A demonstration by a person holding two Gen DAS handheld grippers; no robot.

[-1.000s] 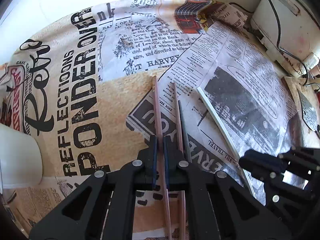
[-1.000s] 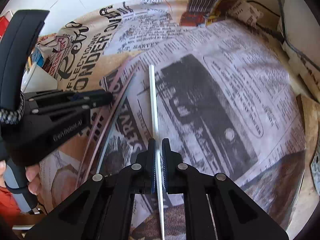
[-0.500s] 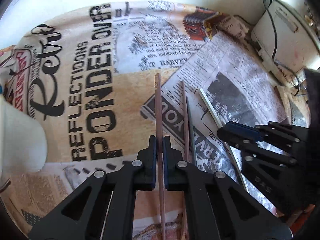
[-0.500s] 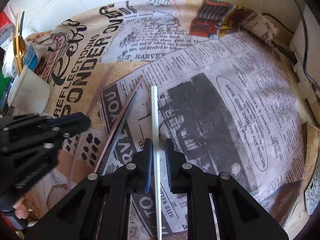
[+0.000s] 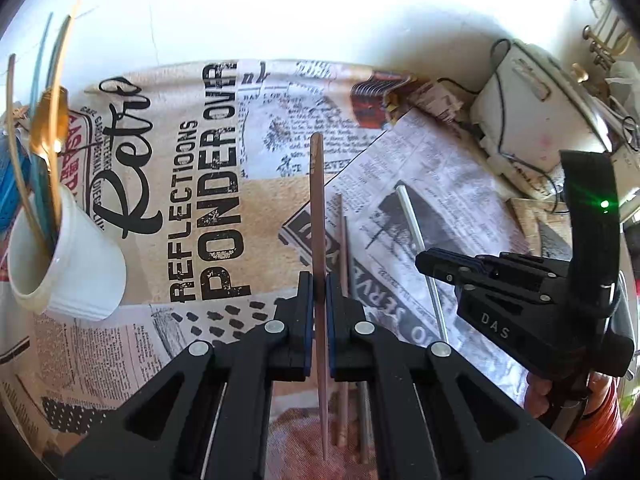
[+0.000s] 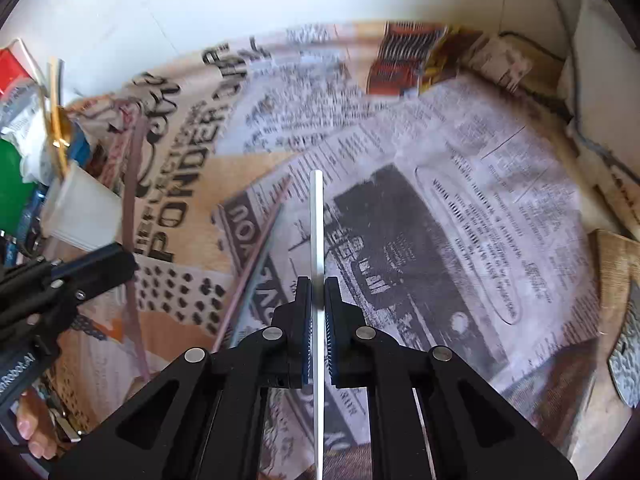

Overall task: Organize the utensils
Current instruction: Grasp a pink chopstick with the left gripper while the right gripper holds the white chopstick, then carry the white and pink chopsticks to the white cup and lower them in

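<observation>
My left tongs (image 5: 316, 308) are clamped on a brown chopstick (image 5: 318, 208), which runs straight out between the two pads and points up the printed tablecloth (image 5: 200, 200). The stick looks lifted off the cloth here, its tip over the small newsprint panel. Just right of it, a second brown chopstick (image 5: 343, 264) lies flat on the cloth, with a grey one (image 5: 363, 420) tucked in beside it lower down, partly hidden under my tongs.

My right tongs (image 6: 317, 308) are pinched on a white chopstick (image 6: 316, 224), held dead centre and pointing away over the dark photo printed on the cloth. From the left camera I can see that white stick slanting up out of the right tongs, near the two lying on the cloth but apart from them.

Off to the left stands a white cup (image 5: 68, 276), tilted in the fisheye, already holding a gold spoon (image 5: 50, 120) and a few long thin handles, blue and gold. It sits well apart from both sticks I am holding. At the far right corner there is a white appliance (image 5: 536, 120) with a cable looped on it.
</observation>
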